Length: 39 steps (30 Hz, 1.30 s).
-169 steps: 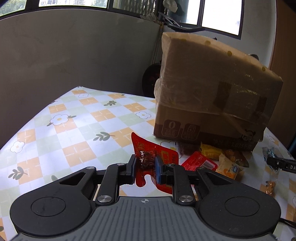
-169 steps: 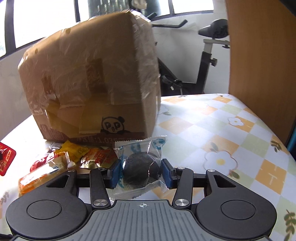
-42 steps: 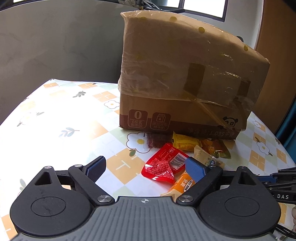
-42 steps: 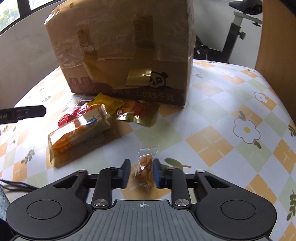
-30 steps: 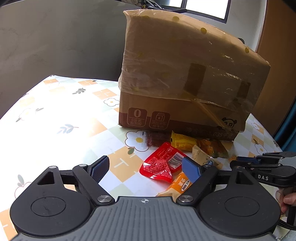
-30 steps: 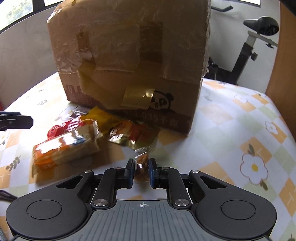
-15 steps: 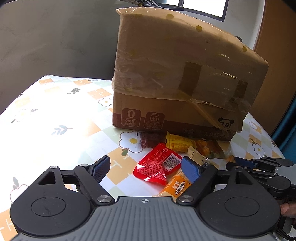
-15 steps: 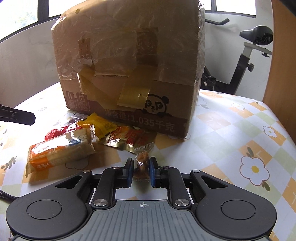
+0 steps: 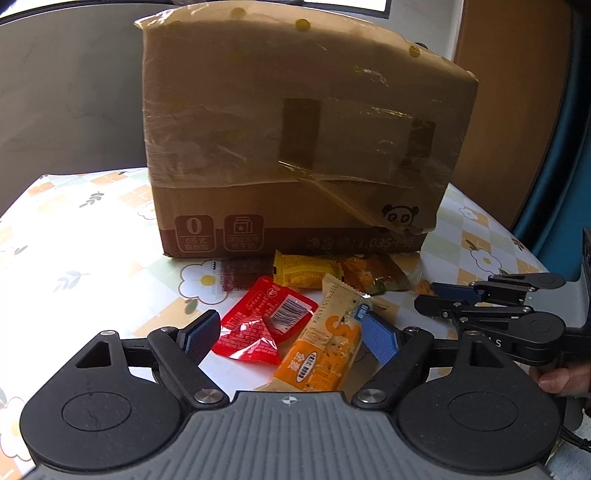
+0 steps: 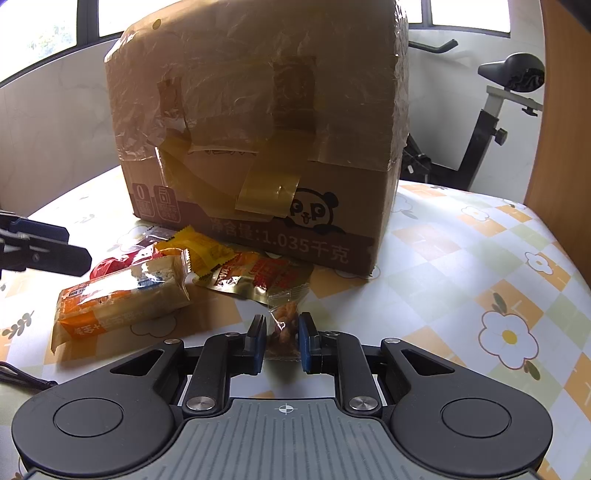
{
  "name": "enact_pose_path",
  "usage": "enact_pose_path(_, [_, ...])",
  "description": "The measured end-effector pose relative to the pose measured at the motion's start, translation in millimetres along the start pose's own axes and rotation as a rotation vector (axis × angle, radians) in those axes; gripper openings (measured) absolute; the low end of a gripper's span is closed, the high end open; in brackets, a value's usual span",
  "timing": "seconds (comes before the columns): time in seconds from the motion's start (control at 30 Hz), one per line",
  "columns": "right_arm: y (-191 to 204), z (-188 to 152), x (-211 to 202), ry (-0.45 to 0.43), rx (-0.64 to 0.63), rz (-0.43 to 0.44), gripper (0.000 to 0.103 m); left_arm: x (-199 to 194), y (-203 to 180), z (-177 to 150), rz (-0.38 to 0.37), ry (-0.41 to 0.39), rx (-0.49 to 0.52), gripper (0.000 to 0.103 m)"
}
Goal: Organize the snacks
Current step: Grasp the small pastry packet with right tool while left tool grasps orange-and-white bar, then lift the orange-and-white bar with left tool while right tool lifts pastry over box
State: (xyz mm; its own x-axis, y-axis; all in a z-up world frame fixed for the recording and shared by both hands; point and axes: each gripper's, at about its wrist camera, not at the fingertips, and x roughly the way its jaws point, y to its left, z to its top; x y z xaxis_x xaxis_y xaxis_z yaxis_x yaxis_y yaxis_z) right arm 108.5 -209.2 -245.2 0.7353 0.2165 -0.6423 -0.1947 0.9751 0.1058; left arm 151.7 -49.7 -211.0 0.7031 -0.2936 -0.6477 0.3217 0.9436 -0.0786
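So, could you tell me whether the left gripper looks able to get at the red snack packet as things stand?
Probably yes. The left gripper is open, and the red snack packet lies flat just ahead between its jaws. Only the orange bar beside it crowds the right jaw.

The surface (image 10: 480, 258) has a cloth with orange, green and white squares and little white flowers. Bright light falls on it. Behind it is a plain grey wall (image 9: 70, 96), and higher up are windows (image 10: 40, 33) with dark frames and daylight coming through. On the right stands a brown wooden panel (image 9: 509, 110), with a blue edge (image 9: 557, 177) just beside it. At the back, near the white wall, stands an exercise bike (image 10: 491, 122) with a black seat and black handlebars.
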Motion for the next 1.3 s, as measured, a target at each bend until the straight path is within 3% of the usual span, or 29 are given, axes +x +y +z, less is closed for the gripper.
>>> enact_pose_path(0.27, [0.3, 0.4, 0.1, -0.002, 0.004, 0.001, 0.017, 16.5, -11.4, -4.9, -0.031, 0.047, 0.070, 0.084])
enact_pose_path(0.37, [-0.1, 0.5, -0.1, -0.003, 0.006, 0.003, 0.017, 28.3, -14.6, -2.7, -0.039, 0.068, 0.085, 0.068])
enact_pose_path(0.53, [-1.2, 0.4, 0.1, -0.005, 0.017, 0.009, 0.017, 41.8, -19.5, 3.3, -0.048, 0.074, 0.124, 0.063])
enact_pose_path(0.57, [-1.4, 0.4, 0.1, -0.005, 0.018, 0.009, 0.017, 42.5, -21.5, 4.3, -0.046, 0.074, 0.140, 0.059])
enact_pose_path(0.6, [-1.0, 0.2, 0.0, -0.005, 0.018, 0.009, 0.017, 42.8, -22.5, 4.9, -0.050, 0.074, 0.148, 0.045])
enact_pose_path(0.63, [-1.1, 0.2, -0.1, -0.005, 0.018, 0.008, 0.017, 42.9, -22.5, 4.7, -0.059, 0.077, 0.147, 0.039])
enact_pose_path(1.0, [-4.0, 0.2, -1.1, -0.009, 0.040, 0.023, 0.017, 6.8, 4.5, -15.4, -0.021, 0.011, -0.072, 0.039])
enact_pose_path(1.3, [-5.1, 0.8, -3.4, -0.007, 0.050, 0.003, 0.017, -13.2, 16.0, -12.7, 0.013, -0.042, -0.117, 0.038])
